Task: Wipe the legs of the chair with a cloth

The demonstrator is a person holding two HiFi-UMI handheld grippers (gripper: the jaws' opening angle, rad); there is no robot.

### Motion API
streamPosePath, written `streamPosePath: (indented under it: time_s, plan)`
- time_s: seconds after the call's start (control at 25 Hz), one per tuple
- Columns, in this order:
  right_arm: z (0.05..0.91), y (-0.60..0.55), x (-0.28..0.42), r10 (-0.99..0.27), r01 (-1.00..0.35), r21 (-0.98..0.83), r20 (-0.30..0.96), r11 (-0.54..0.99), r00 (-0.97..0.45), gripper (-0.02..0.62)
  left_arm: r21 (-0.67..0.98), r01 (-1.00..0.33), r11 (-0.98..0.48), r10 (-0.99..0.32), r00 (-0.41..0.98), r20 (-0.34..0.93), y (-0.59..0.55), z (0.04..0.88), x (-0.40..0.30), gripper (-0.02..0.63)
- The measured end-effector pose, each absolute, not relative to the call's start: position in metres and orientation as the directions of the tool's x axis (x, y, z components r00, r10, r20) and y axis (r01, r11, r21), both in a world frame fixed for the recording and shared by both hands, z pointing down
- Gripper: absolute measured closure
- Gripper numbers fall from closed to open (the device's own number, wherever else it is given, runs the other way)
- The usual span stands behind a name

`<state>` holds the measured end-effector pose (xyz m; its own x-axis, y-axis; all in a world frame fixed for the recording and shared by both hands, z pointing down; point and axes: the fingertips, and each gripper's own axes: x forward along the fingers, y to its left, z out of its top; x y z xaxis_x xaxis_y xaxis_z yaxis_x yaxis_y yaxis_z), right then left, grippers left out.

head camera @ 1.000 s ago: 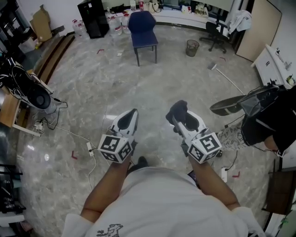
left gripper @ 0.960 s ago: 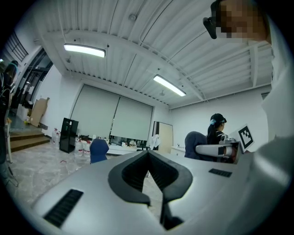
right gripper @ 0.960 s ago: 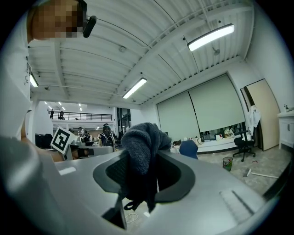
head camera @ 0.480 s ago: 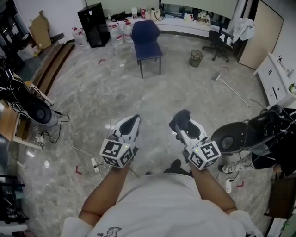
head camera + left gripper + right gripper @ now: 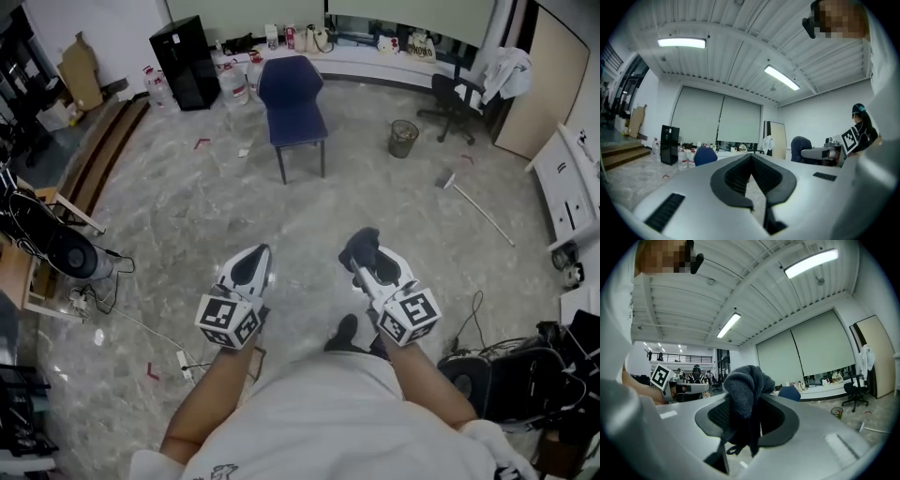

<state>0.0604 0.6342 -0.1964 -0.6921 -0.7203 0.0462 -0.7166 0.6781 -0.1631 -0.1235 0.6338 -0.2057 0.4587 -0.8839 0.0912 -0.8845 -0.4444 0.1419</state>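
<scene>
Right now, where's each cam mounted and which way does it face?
Head view: on the person's head, looking steeply down at the floor, chair far ahead; shows both forearms, left gripper, right gripper.
Left gripper view: on the left gripper, along its shut, empty jaws toward the chair; right gripper at the right edge.
Right gripper view: on the right gripper, along jaws shut on the cloth; left gripper at the left edge.
Shared: the chair is in all three; each gripper view catches the other gripper.
</scene>
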Motion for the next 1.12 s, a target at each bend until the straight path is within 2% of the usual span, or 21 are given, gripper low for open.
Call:
streamPosePath:
  time_s: [0.24,0.52,0.8,1.12]
  plan:
    - [-0.199,0.499,0.110,-0.681,-0.677,-0.179,0.048,0.714,-0.731,0.465,0.116,-0.910,-0.399,-0.906,0.410,0.100,0.507,-0.210,-0.077,0.600]
    - [-0.195,0.399,0.135,-0.652,-0.651,-0.171,0.058,0.739,-0.756,0.465,0.120,-0.911,-0.394,-0.910,0.405,0.088,0.396,-0.211,-0.045,0.600]
    - [-0.182,0.297,0.134,-0.668,-0.672,-0.133,0.077,0.729,-0.740,0.465,0.116,-0.905,-0.409,-0.906,0.418,0.071,0.277,-0.187,-0.052,0.600]
    - [-0.138,0.089,0.089,-0.676,-0.681,-0.105,0.087,0.724,-0.732,0.465,0.155,-0.870,-0.468,-0.874,0.482,0.065,0.043,-0.133,-0.076,0.600]
